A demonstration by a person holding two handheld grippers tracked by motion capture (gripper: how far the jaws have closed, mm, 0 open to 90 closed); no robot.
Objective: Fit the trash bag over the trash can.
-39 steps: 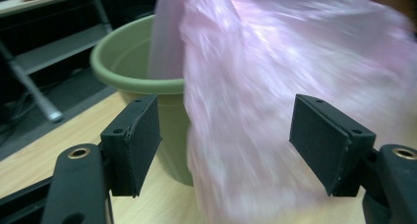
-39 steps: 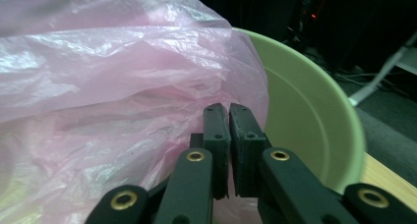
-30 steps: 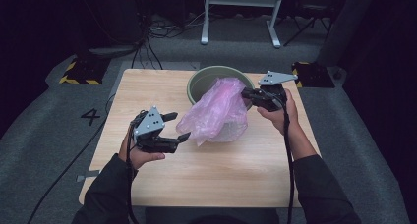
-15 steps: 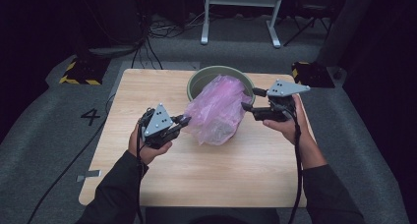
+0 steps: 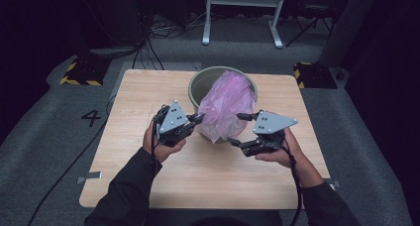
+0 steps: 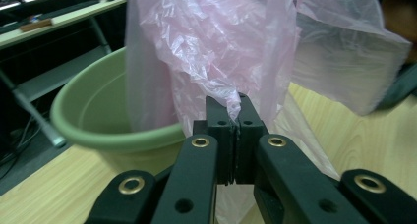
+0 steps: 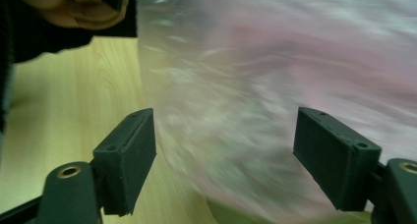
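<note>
— Where is the bag?

— The pink plastic bag (image 5: 229, 104) stands up out of the green basin (image 5: 199, 84), and its lower part spills over the basin's near rim onto the counter (image 5: 133, 97). The basin sits at the far middle of the counter. In my left gripper view the film (image 6: 216, 42) is thin and crinkled, rising above the basin's rim (image 6: 118, 135).

— And your left fingers?

— My left gripper (image 5: 195, 121) is at the bag's left side, just by the basin's near rim. Its fingers (image 6: 223, 130) are pressed together with a fold of the bag's film pinched between them; the plastic runs up from the tips.

— The right ones?

— My right gripper (image 5: 236, 129) is at the bag's near right side. Its fingers (image 7: 128, 155) are spread wide apart, and the blurred pink film (image 7: 275, 101) lies between and beyond them. I cannot tell whether either finger touches it. Past the left finger I see bare wood (image 7: 69, 111), and my other hand (image 7: 78, 5) at the top corner.

— Anything around the counter?

— Grey floor with a "4" (image 5: 91, 118) marked to the left, and a yellow-and-black striped block (image 5: 79, 73) beyond it.
</note>
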